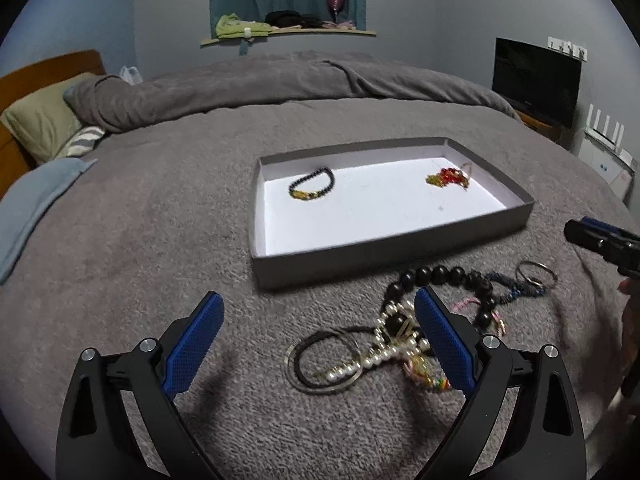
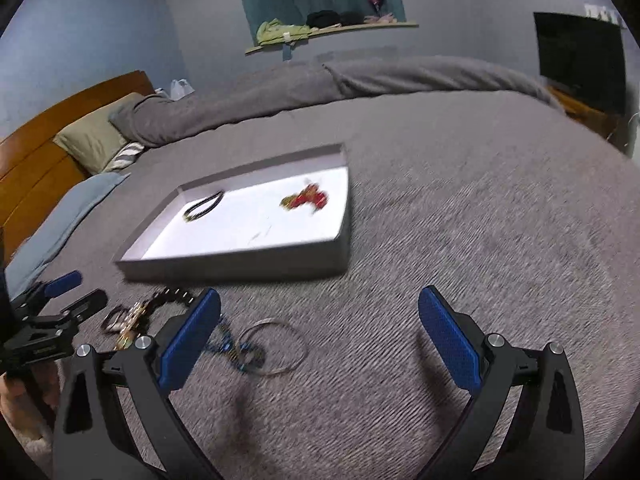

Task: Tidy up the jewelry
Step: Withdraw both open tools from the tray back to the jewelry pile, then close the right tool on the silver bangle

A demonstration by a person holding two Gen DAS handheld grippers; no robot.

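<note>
A shallow grey tray (image 1: 360,258) with a white floor lies on the bed; inside are a black bead bracelet (image 1: 312,184) at its left and a red and gold piece (image 1: 450,178) at its right. In front of the tray lies a tangle of jewelry: a large black bead string (image 1: 448,276), pearls (image 1: 360,366), thin bangles (image 1: 320,364) and silver rings (image 1: 536,274). My left gripper (image 1: 320,316) stands open just above the tangle, holding nothing. My right gripper (image 2: 320,312) is open too, over bare blanket, with the silver rings (image 2: 276,346) and a blue cord (image 2: 230,344) near its left finger. The tray (image 2: 240,264) shows blurred.
A grey blanket (image 1: 160,240) covers the bed. Pillows (image 1: 44,120) and a wooden headboard (image 1: 48,68) are at the far left. A dark screen (image 1: 536,80) stands at the far right, a shelf (image 1: 288,32) with clothes on the back wall. A hand (image 2: 24,392) holds the other gripper.
</note>
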